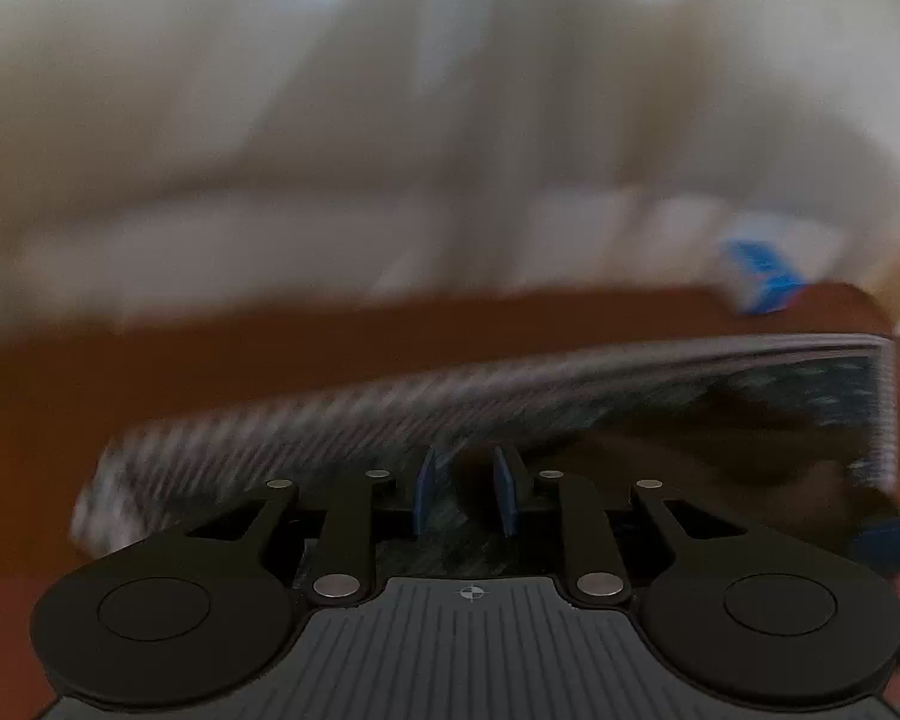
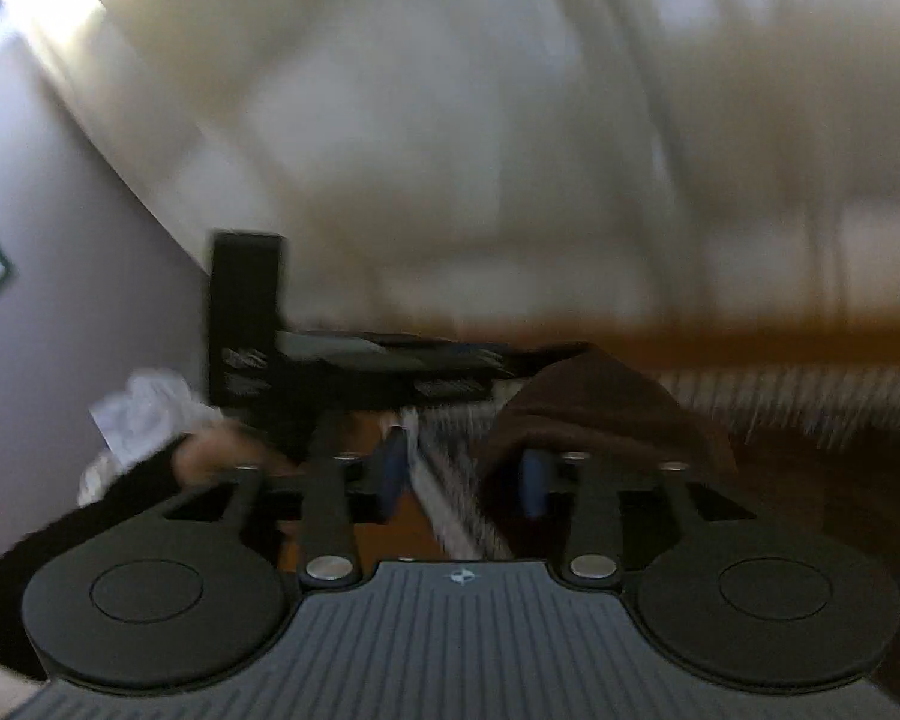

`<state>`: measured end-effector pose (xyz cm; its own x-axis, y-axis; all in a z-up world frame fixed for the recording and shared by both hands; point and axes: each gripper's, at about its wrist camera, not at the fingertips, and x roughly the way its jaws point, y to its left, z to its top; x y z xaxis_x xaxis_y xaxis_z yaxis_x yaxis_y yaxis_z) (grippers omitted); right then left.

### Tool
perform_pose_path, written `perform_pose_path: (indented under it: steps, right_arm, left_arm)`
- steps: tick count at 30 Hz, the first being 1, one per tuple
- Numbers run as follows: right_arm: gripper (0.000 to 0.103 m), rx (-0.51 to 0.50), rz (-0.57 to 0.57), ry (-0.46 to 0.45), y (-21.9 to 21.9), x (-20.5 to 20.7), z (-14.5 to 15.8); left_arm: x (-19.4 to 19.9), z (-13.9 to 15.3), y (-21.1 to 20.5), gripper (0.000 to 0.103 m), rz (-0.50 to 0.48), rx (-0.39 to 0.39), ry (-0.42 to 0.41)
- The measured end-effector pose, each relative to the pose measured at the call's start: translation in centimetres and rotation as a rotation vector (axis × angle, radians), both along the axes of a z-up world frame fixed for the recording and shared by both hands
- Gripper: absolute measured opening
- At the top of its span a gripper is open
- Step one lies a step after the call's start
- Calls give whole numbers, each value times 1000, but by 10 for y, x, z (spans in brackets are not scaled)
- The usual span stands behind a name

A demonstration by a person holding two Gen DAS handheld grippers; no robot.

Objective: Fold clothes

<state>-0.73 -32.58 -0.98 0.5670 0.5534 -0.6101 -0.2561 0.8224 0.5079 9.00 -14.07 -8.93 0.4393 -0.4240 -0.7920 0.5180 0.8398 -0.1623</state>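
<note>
Both views are blurred by motion. A dark, finely striped garment [image 1: 510,402] lies across the brown table [image 1: 150,372]. My left gripper [image 1: 468,492] has its blue pads a small gap apart with the garment's cloth between them. In the right wrist view the same striped garment [image 2: 810,402] runs along the table, with a brown fold [image 2: 600,402] bunched up. My right gripper [image 2: 465,474] has its blue pads set wide, with the striped edge and the brown fold lying between them.
A black upright object [image 2: 246,312] and a flat dark item [image 2: 390,354] stand at the table's far left. White crumpled cloth [image 2: 144,414] lies beside a sleeved hand [image 2: 210,456]. A blue and white item [image 1: 762,276] sits at the far right. Pale curtains hang behind.
</note>
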Motion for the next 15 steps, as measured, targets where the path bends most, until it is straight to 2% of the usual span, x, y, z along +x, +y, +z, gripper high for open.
perform_pose_path:
  steps: [1, 3, 7, 8, 10, 15]
  right_arm:
    - [45, 0, 10, 33, 7, 7, -13]
    - [45, 3, 20, 36, 11, 11, -19]
    - [58, -15, -43, -28, -17, -4, -1]
    - [58, -30, -64, -39, -25, -10, 3]
    - [58, -61, -103, -39, -43, -17, 3]
    - [58, -120, -133, 23, -65, -19, -23]
  left_arm:
    - [-5, -5, 13, 37, 20, -10, 15]
    - [-14, -16, 40, 37, 61, -30, 46]
    - [-32, -38, 94, 38, 142, -70, 107]
    - [-37, -44, 106, 40, 160, -80, 122]
    - [-50, -49, 98, 49, 127, -101, 136]
    - [-91, -66, 55, 63, 40, -129, 175]
